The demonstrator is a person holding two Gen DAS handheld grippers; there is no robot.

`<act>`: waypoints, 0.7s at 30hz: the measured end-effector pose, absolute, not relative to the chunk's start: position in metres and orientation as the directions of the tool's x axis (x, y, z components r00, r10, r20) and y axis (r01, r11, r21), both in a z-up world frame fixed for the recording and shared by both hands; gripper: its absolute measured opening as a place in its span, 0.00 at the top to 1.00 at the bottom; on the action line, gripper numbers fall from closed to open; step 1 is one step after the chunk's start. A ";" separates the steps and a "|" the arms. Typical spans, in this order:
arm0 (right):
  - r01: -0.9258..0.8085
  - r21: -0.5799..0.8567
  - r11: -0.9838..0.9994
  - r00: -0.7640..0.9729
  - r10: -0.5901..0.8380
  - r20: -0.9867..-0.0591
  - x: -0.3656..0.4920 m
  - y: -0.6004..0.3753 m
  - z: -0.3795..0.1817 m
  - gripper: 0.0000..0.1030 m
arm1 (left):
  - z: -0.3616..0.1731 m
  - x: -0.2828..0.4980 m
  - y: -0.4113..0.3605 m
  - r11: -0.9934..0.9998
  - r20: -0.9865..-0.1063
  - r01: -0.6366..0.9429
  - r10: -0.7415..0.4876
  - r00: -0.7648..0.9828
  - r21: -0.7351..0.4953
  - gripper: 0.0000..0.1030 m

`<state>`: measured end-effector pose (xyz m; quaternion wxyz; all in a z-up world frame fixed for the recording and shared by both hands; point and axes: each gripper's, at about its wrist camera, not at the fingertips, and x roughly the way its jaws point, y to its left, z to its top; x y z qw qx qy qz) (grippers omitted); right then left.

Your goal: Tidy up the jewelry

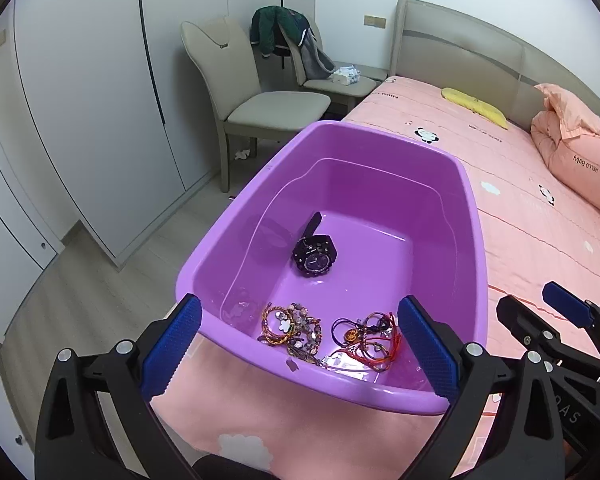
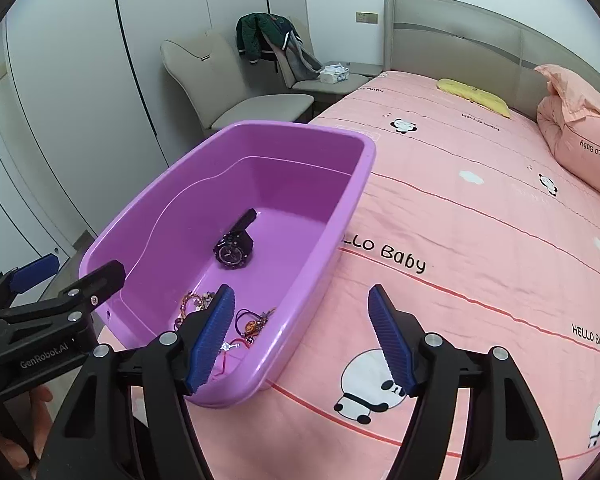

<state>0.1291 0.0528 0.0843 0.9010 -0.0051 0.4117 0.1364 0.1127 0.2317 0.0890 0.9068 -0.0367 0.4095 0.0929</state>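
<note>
Bed: pink sheet, carries purple tub. Tub: long axis toward the chair. Watch: mid-tub, strap toward far wall. Bracelets: near end. Left hand-held gripper: wide, empty. Right hand-held gripper: apart, empty.

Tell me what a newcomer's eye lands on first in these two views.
The purple tub on the pink bedspread grabs the eye, at the bed's corner nearest the wardrobes. Inside it a black watch lies mid-floor, with a tangle of bracelets and red cords heaped against the near wall. The left gripper and right gripper frame the foreground, both open and empty.
</note>
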 end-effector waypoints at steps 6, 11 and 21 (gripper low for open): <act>-0.225 0.113 0.968 0.624 0.232 -0.746 0.118 0.038 0.087 0.34 | 0.098 0.105 0.223 0.979 -0.747 -0.203 0.145 0.648 0.014 0.06; -0.212 0.127 0.969 0.620 0.234 -0.749 0.111 0.029 0.088 0.34 | 0.103 0.099 0.213 0.981 -0.746 -0.194 0.145 0.650 0.021 0.06; -0.199 0.141 0.970 0.613 0.235 -0.755 0.097 0.017 0.089 0.34 | 0.106 0.087 0.198 0.980 -0.742 -0.188 0.170 0.649 0.059 0.06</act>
